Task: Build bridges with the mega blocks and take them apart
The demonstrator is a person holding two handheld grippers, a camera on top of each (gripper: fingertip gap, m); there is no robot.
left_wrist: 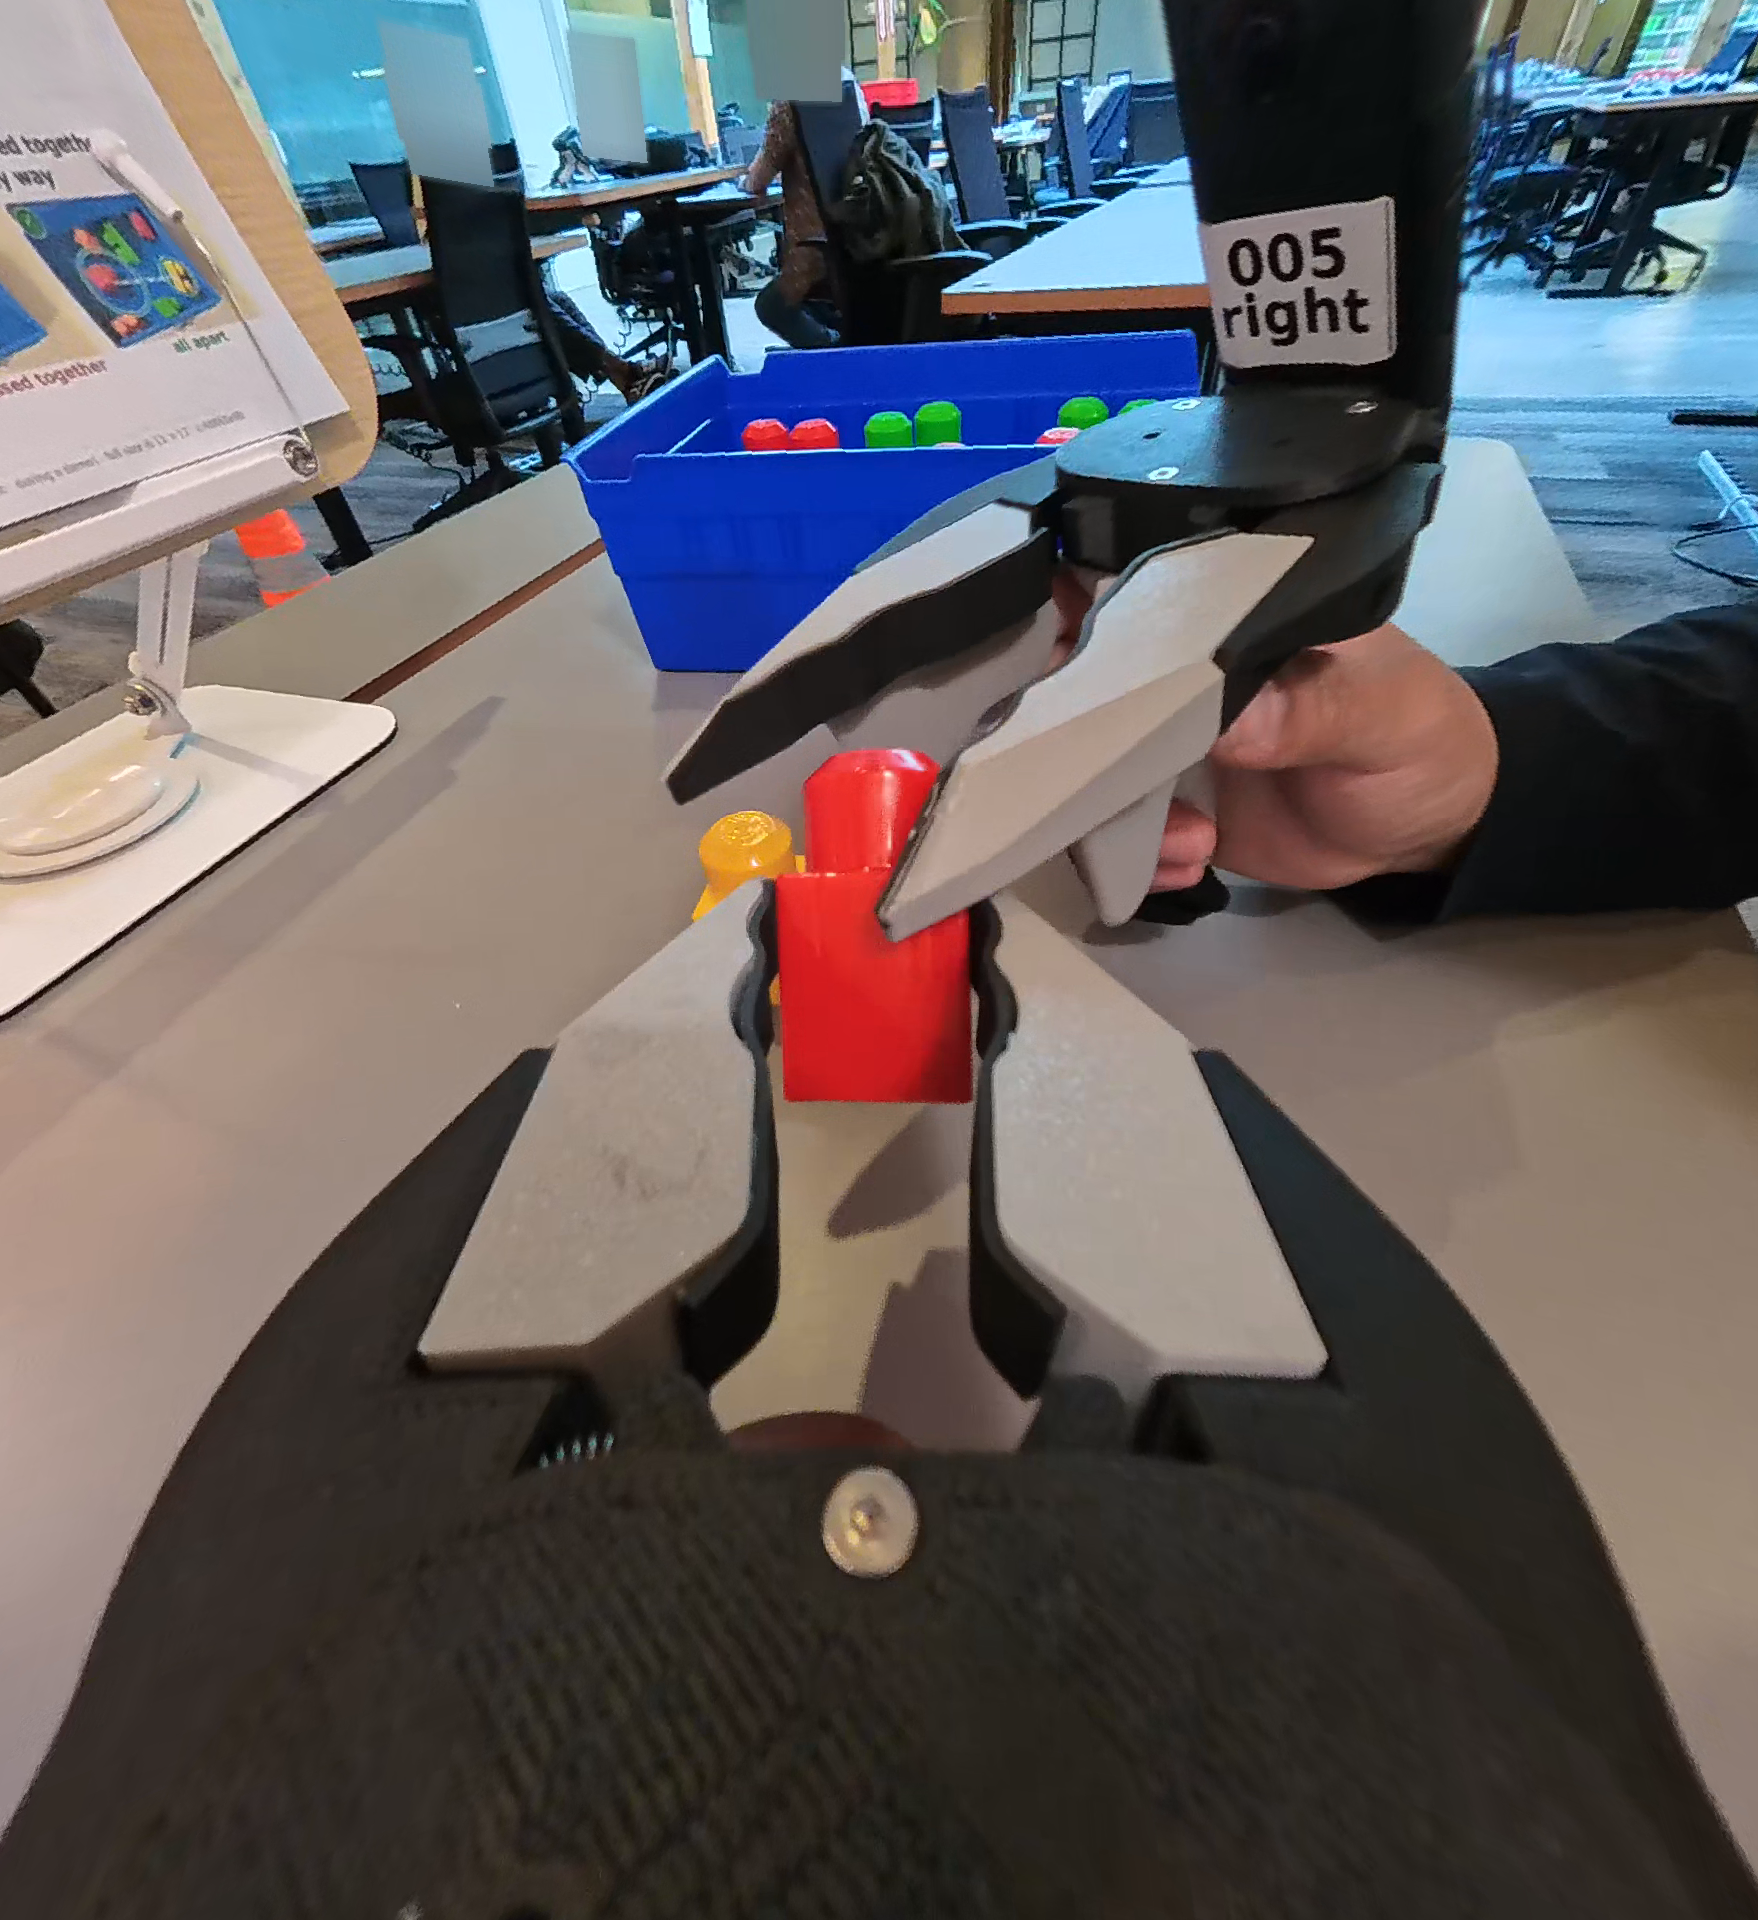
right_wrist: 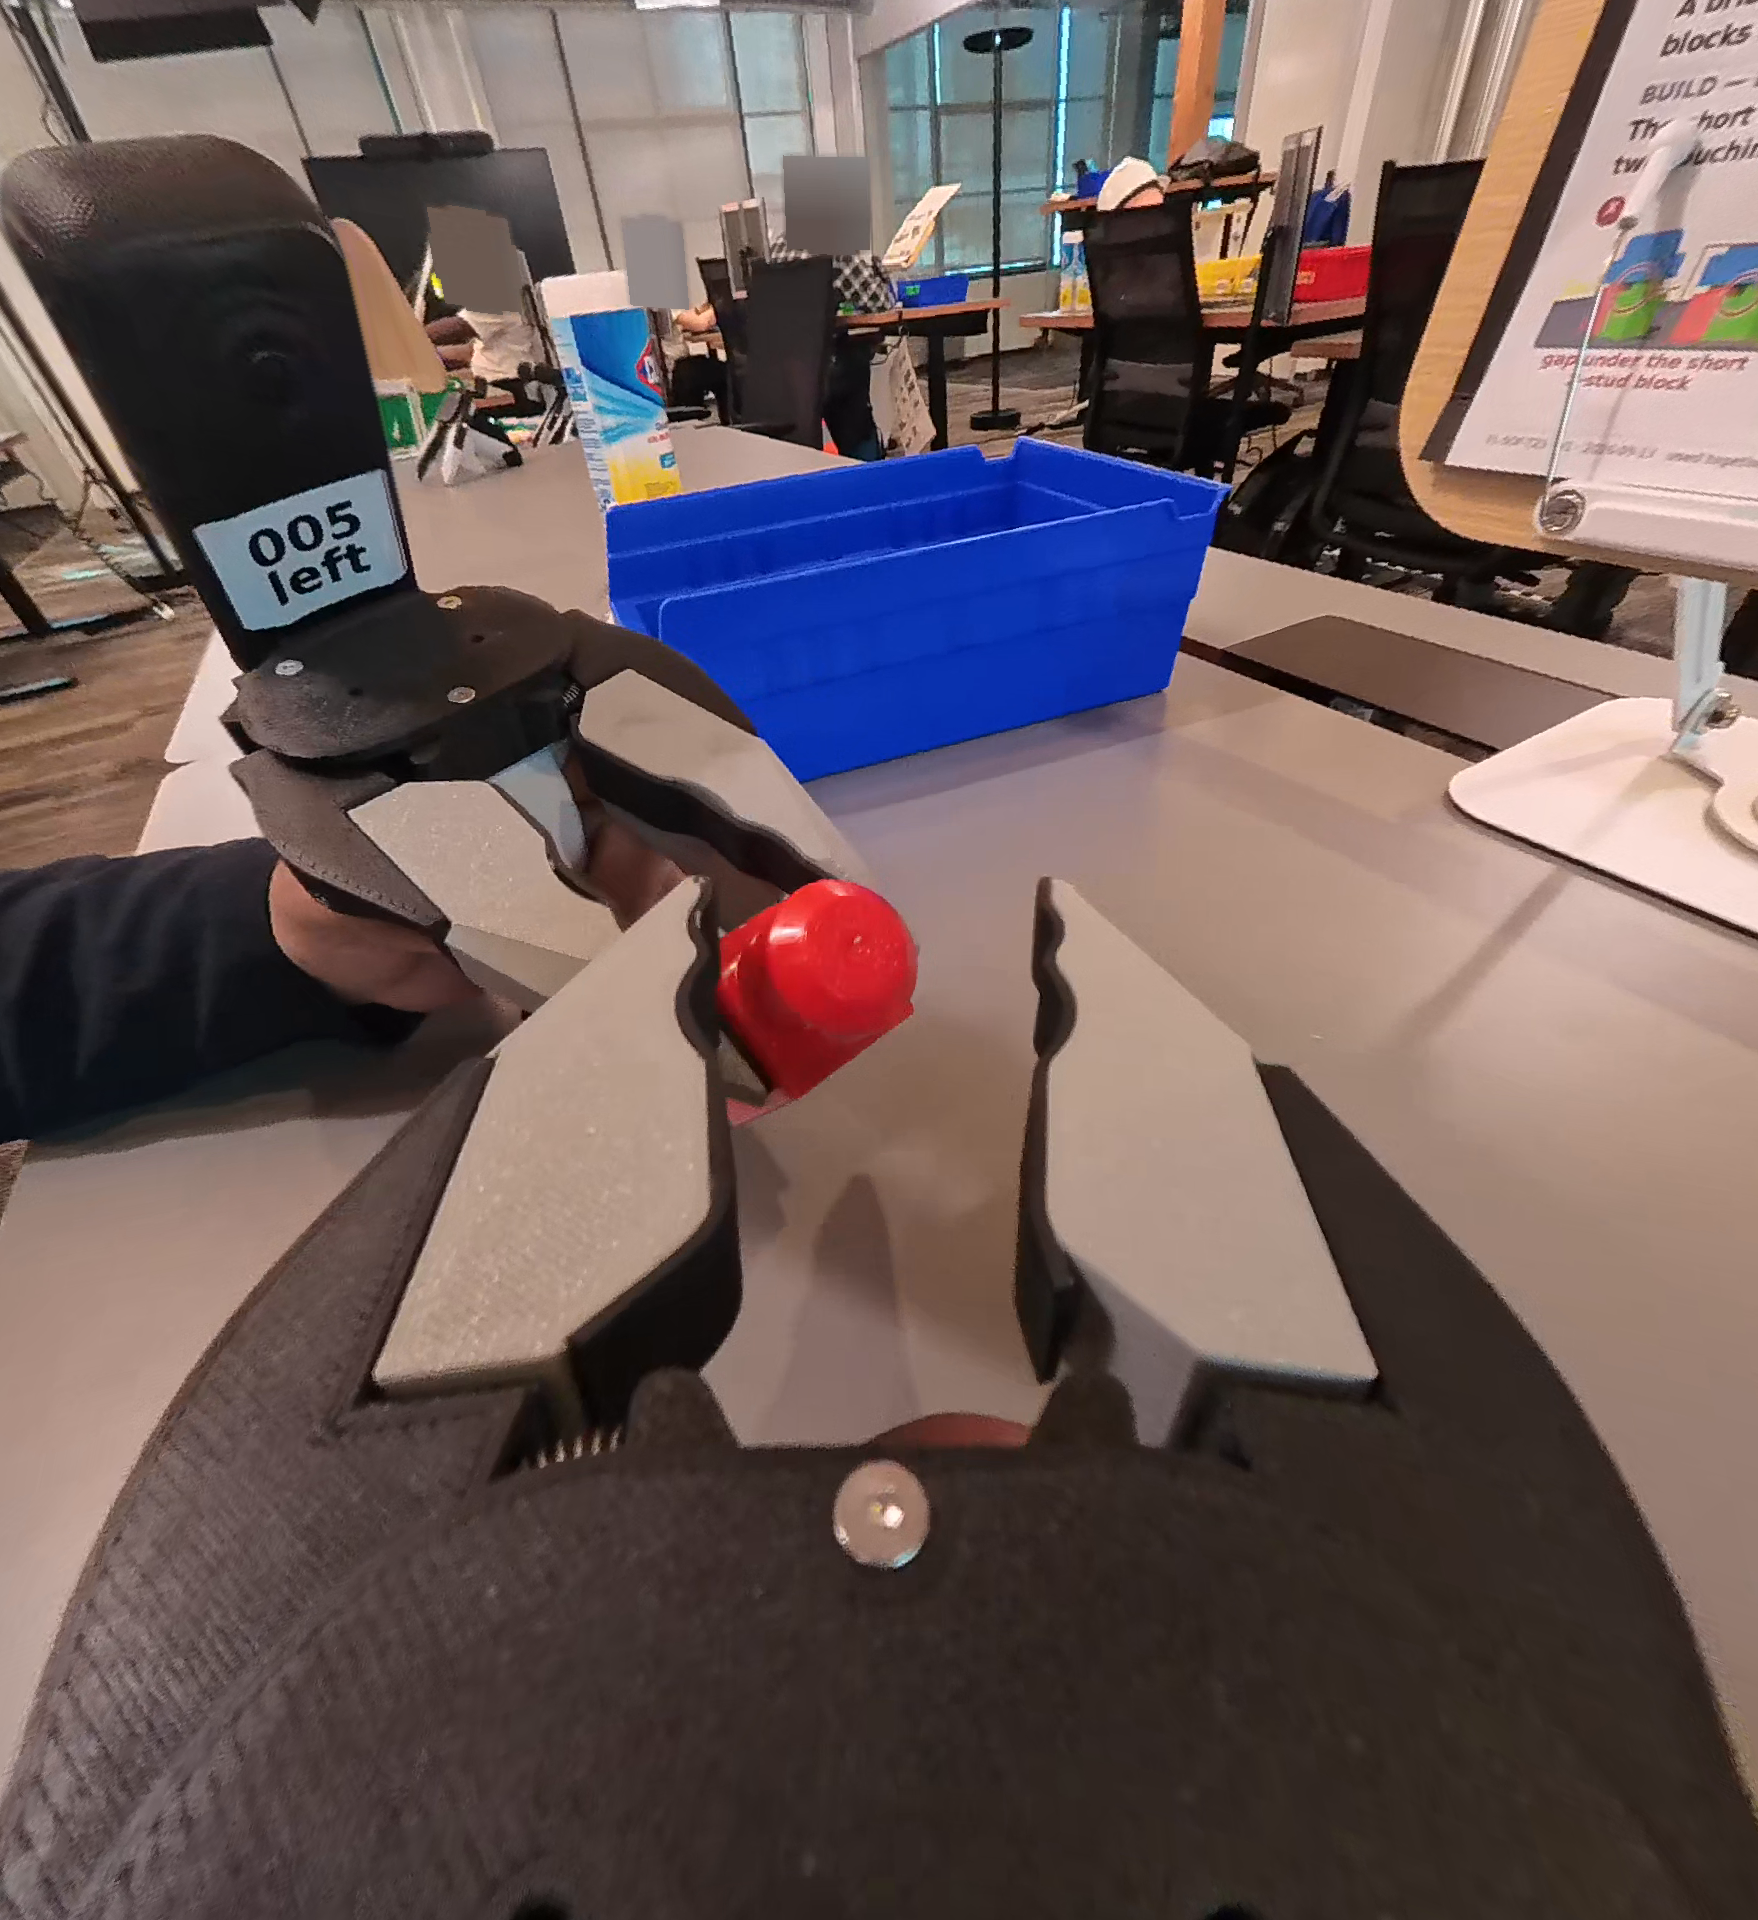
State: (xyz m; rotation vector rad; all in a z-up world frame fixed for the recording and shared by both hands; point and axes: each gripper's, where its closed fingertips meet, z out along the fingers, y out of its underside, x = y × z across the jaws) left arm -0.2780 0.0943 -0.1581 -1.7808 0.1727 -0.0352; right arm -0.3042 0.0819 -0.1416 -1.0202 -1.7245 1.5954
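My left gripper (left_wrist: pixel 870 920) is shut on a red one-stud block (left_wrist: pixel 875 997), holding its body between the fingertips above the grey table (left_wrist: pixel 1374 1143). A yellow block (left_wrist: pixel 745 847) sits just behind it, partly hidden. My right gripper (right_wrist: pixel 870 904) is open; in the left wrist view it (left_wrist: pixel 781 847) comes in from the upper right with its fingers on either side of the red stud. In the right wrist view the red block (right_wrist: pixel 818 987) lies beside my left finger, held by the other gripper (right_wrist: pixel 646 894).
A blue bin (left_wrist: pixel 750 520) with red and green blocks stands at the back of the table; it also shows in the right wrist view (right_wrist: pixel 916 623). A white stand with an instruction sheet (left_wrist: pixel 75 312) is at the left. A spray can (right_wrist: pixel 615 395) stands behind the bin.
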